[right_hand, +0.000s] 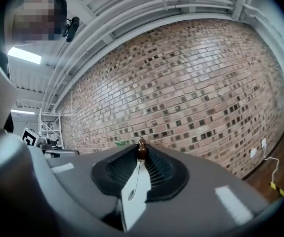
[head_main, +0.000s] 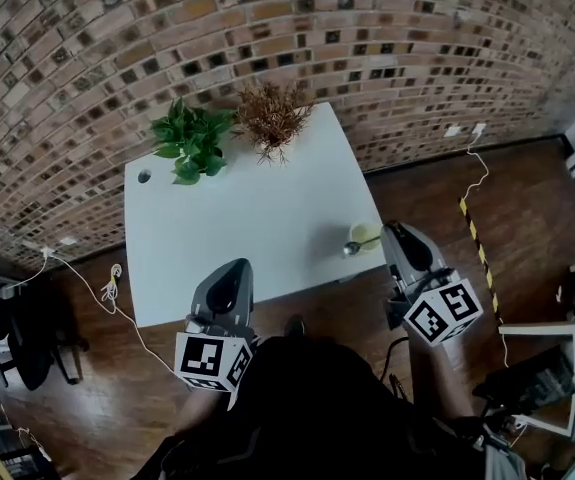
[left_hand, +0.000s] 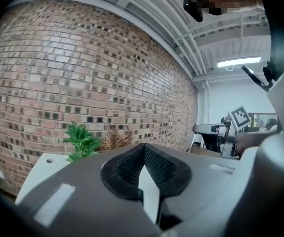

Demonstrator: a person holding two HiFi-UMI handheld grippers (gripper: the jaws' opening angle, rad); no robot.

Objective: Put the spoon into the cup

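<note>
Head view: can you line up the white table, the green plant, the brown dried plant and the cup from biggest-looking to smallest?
1. White table, by far.
2. Green plant and dried plant: they look about the same, so no ranking between them.
3. Cup, smallest.

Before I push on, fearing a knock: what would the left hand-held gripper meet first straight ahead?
Probably the dried plant across the white table; a near miss would reach the brick wall.
</note>
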